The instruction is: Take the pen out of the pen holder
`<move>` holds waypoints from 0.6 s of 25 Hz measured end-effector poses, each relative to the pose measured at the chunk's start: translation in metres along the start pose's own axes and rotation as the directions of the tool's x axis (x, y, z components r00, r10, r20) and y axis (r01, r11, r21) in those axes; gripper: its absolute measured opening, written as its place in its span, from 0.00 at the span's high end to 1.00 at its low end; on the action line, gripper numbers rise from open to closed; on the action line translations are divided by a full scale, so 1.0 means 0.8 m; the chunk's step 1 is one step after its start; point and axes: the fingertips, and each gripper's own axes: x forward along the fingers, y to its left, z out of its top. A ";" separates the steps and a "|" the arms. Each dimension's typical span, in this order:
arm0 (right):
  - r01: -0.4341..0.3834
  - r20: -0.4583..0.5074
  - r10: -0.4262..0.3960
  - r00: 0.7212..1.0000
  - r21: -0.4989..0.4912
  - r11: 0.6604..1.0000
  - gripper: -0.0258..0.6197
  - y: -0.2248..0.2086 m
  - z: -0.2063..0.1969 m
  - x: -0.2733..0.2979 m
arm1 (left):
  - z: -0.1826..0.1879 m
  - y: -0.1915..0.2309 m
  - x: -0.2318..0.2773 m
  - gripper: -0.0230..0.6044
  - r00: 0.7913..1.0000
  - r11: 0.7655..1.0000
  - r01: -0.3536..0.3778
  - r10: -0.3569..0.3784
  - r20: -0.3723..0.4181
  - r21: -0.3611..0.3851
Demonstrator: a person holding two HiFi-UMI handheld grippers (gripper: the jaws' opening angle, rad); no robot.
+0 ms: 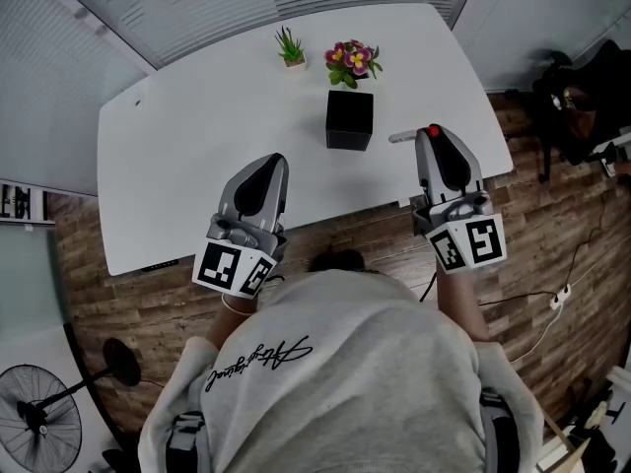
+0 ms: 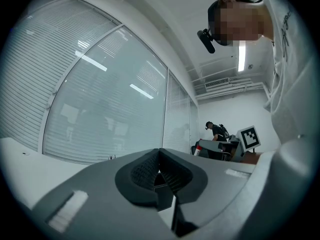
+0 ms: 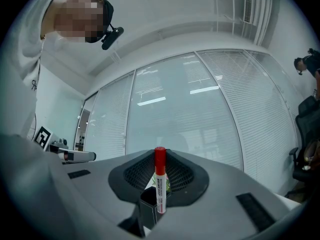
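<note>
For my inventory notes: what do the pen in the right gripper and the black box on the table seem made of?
Pen: likely plastic, with smooth red cap and white printed barrel. Black box: matte, plain faces, sharp edges; plastic or coated board, cannot tell which.

We see the pen (image 3: 159, 179) clear of the pen holder (image 1: 349, 121), clamped between the pads of the right claw (image 1: 432, 136). It is a white marker with printed lettering on its barrel and a red cap. In the right gripper view it stands upright across the claw, cap uppermost. From the head view we see its pale barrel poking out sideways from the claw's tip. The pen holder is a plain black cube, standing upright on the white tabletop (image 1: 197, 136), well apart from the pen and to its left.
</note>
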 end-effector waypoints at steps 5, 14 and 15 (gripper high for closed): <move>-0.001 0.008 0.001 1.000 -0.015 1.000 0.87 0.002 0.004 -0.001 | 0.002 0.000 -0.002 0.96 1.000 1.000 0.001 -0.001 0.003 0.004; 0.002 0.020 -0.002 1.000 -0.032 0.999 0.87 0.006 0.009 -0.004 | 0.004 0.000 -0.003 0.96 1.000 1.000 0.007 -0.007 0.004 0.005; 0.002 0.020 -0.001 1.000 -0.033 0.999 0.87 0.007 0.008 -0.004 | 0.003 -0.001 -0.003 0.96 1.000 1.000 0.009 -0.009 0.003 0.006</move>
